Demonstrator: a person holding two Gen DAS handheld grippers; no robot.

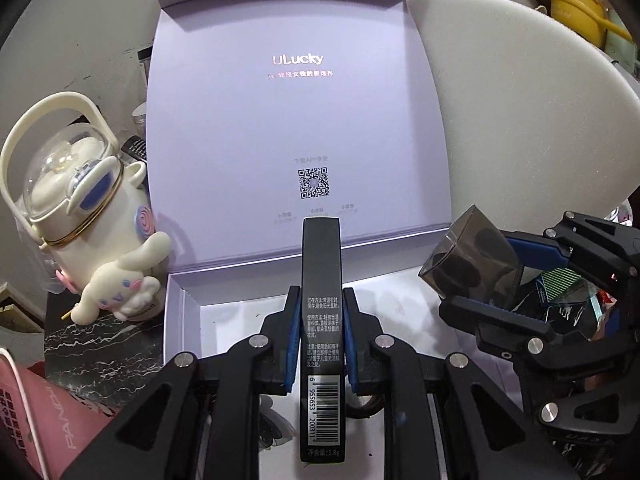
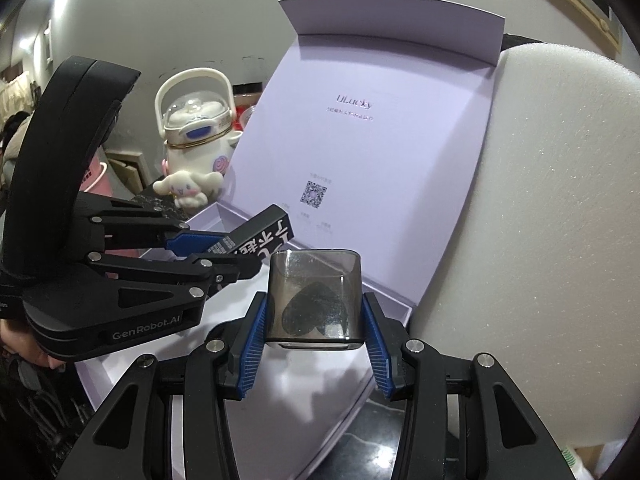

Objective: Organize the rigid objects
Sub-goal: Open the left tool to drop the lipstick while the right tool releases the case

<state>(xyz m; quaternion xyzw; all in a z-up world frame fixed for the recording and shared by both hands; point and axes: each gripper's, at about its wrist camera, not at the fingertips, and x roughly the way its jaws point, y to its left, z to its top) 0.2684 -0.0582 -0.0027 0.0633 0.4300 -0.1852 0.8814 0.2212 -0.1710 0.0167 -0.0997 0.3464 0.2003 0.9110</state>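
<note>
Nearest the left wrist camera, we found the left gripper (image 1: 320, 308) clamped narrow on a slim black carton (image 1: 321, 320), its blue pads (image 1: 294, 336) pressing both long sides. We noted that the carton ran straight out between the fingers, barcode end toward the camera and far end raised over the tray of an open lavender gift box (image 1: 296, 128). We saw this gripper pitched downward toward the tray.

We recorded the right gripper (image 2: 316, 316) set at a medium width, holding a smoky translucent case (image 2: 316, 296) between its blue pads (image 2: 252, 344). We could see a dark heart-shaped item inside the case. From the left camera, the same case (image 1: 472, 256) sat in the right gripper (image 1: 500, 280) just to the right of the carton, tilted, near the box's right edge. From the right camera, the left gripper (image 2: 224, 252) reached in from the left with the carton (image 2: 260, 236) angled up over the tray, beside the case but apart from it.

We observed the box lid standing upright behind both tools. We logged a cream character-themed bottle (image 1: 80, 208) to the left of the box, on a dark marbled surface (image 1: 92, 352), and a white foam sheet (image 1: 520, 112) to the right.
</note>
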